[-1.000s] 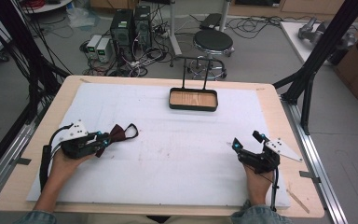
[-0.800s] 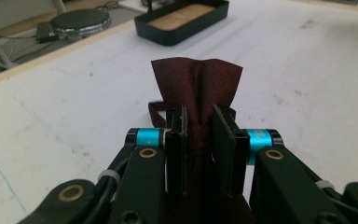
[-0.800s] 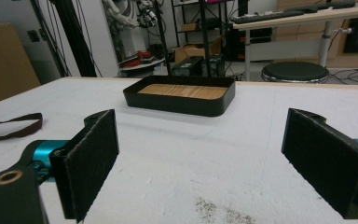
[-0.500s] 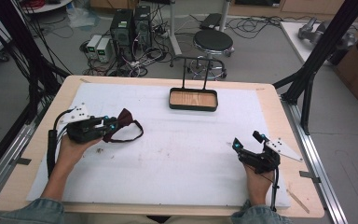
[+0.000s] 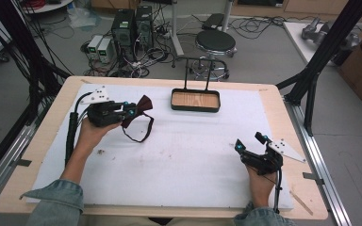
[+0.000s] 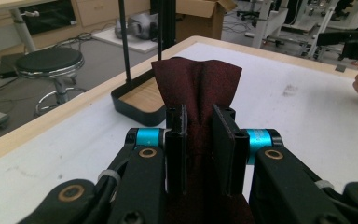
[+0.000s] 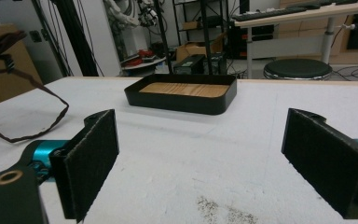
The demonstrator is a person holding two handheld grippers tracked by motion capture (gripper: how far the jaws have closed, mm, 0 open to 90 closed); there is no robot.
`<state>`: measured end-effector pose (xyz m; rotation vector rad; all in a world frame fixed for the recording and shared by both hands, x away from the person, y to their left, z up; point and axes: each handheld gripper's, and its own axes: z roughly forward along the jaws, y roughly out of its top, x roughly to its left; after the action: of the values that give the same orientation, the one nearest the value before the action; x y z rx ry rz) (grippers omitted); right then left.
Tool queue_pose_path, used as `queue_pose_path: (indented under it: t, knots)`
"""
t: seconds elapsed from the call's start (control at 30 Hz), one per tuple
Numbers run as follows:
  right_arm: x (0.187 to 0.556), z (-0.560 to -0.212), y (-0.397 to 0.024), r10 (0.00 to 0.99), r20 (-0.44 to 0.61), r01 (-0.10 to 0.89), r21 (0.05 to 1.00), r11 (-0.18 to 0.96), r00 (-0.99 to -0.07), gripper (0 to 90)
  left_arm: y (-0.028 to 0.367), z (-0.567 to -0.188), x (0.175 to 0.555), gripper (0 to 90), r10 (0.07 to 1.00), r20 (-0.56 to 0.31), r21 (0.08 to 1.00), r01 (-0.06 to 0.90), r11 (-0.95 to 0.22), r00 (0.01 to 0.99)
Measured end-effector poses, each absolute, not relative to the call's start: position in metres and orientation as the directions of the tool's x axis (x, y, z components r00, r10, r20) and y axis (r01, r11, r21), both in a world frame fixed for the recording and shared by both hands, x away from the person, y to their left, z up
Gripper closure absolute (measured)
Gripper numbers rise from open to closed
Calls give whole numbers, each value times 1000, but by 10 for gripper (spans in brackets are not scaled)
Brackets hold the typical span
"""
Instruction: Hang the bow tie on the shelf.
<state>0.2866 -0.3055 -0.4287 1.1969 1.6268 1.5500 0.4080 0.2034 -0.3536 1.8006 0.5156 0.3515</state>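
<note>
On the left half of the white mat point(image 5: 184, 160), my left gripper point(image 5: 131, 111) is clenched on a dark red bow tie point(image 5: 139, 109). In the left gripper view the two black jaws pinch the fabric point(image 6: 196, 88) at its middle, and one wing fans out beyond them. The tie's strap point(image 5: 139, 134) hangs in a loop below the jaws, its lowest part near the mat; I cannot tell whether it touches. In the right gripper view that strap point(image 7: 25, 116) appears at far left as a thin dark loop.

Far edge, centre: a black tray point(image 5: 195, 107) with a wooden floor, an upright wire frame rising behind it. The tie is held near the tray, to its left, and apart from it.

Near right corner: my right gripper point(image 5: 250, 147) rests on the mat, jaws released and spread wide, pads point(image 7: 91, 161) facing across bare mat toward the tray point(image 7: 182, 103).
</note>
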Motion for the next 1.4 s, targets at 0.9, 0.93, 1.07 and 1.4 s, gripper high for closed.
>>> queue_pose_path:
  t: [0.9, 0.93, 1.07, 1.4]
  knots:
    - [288, -429, -306, 880, 182, 216, 972, -94, -439, 101, 128, -306, 483, 755, 466, -15, 984, 95, -149, 885]
    - [288, -429, -306, 880, 183, 217, 972, -94, -439, 100, 127, -305, 486, 755, 470, -15, 984, 97, -151, 882]
    - [288, -430, -306, 879, 184, 218, 971, -94, -439, 100, 122, -305, 498, 755, 477, -27, 986, 103, -133, 878]
    - [289, -430, -306, 877, 192, 222, 970, -100, -441, 101, 107, -309, 516, 756, 499, -29, 986, 105, -126, 866]
